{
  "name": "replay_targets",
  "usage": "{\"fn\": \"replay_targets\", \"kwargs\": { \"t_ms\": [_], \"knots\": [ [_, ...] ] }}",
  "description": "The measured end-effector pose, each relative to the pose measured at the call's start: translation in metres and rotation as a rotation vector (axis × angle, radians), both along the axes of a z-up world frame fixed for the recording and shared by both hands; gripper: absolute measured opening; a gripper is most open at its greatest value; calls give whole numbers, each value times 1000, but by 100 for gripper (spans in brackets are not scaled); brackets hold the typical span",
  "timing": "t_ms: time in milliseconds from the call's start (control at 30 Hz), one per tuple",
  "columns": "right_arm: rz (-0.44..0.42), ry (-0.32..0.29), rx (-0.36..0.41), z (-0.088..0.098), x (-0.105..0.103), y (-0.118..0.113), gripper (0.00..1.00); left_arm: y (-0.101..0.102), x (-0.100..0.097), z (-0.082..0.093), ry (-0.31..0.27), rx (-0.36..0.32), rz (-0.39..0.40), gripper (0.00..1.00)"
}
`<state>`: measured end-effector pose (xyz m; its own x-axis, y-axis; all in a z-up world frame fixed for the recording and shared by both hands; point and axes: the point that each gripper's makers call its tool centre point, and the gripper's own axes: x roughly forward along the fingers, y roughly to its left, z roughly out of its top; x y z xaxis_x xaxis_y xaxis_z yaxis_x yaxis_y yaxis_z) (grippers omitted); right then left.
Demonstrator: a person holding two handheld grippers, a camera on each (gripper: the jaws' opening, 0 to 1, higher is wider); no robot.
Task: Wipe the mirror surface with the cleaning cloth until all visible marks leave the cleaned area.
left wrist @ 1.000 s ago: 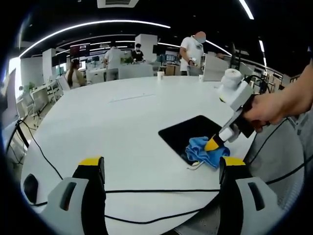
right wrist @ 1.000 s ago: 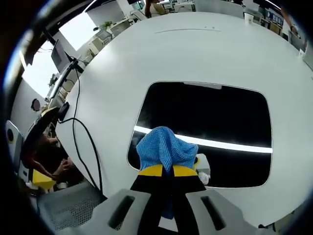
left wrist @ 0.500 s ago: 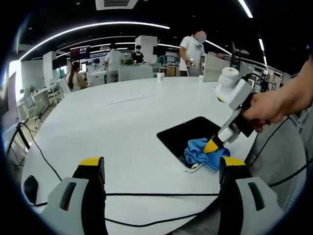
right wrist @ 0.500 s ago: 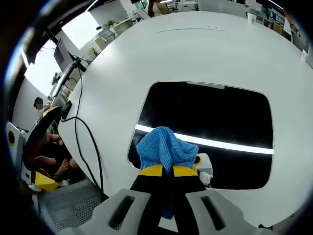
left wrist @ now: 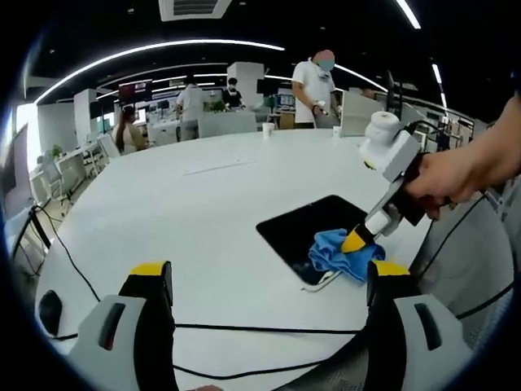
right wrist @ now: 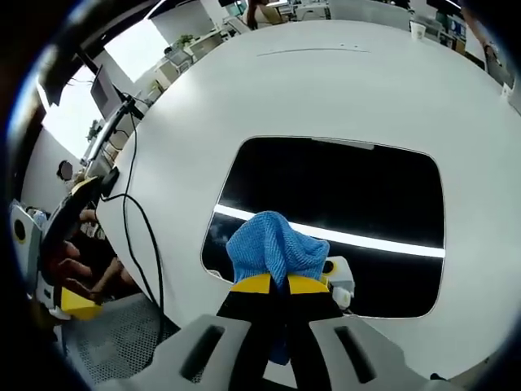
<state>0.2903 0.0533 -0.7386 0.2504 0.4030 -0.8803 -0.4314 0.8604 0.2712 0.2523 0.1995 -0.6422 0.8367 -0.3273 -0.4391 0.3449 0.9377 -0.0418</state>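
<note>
**Cloth pinched and working the mirror's near edge**

You are clamping the blue cleaning cloth [right wrist: 275,247] between the jaws of the right gripper [right wrist: 273,284] — bunched up just ahead of the tips so a soft wad, not bare jaw, is meeting the glass. The mirror [right wrist: 342,204] is lying flat on the white table [right wrist: 342,90], directly beyond that gripper, and the cloth is pressing on its nearest edge. It is looking dark and glossy, reflecting one bright ceiling strip; a faint smudge is showing left of the cloth, though I cannot tell how much soil remains.

You are holding the left gripper [left wrist: 269,281] spread wide and grasping nothing, well back from the mirror [left wrist: 313,228] — probably to keep everything in sight.
</note>
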Motion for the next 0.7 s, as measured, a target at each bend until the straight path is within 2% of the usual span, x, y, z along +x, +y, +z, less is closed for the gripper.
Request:
{"fn": "replay_targets", "kwargs": {
  "t_ms": [233, 333, 467, 567, 700],
  "knots": [
    [0, -14, -12, 0, 1, -4, 0, -5, 3, -5, 20, -16, -3, 99],
    [1, -15, -24, 1, 1, -8, 0, -7, 6, -2, -1, -25, 5, 99],
    [-1, -16, -28, 0, 3, -11, 0, -11, 6, -3, -1, -19, -11, 99],
    [0, -17, -30, -1, 3, -11, 0, -14, 9, -1, -10, -46, -1, 99],
    [4, -16, -34, 0, 4, -11, 0, -19, 12, -4, -11, -33, -5, 99]
  ]
}}
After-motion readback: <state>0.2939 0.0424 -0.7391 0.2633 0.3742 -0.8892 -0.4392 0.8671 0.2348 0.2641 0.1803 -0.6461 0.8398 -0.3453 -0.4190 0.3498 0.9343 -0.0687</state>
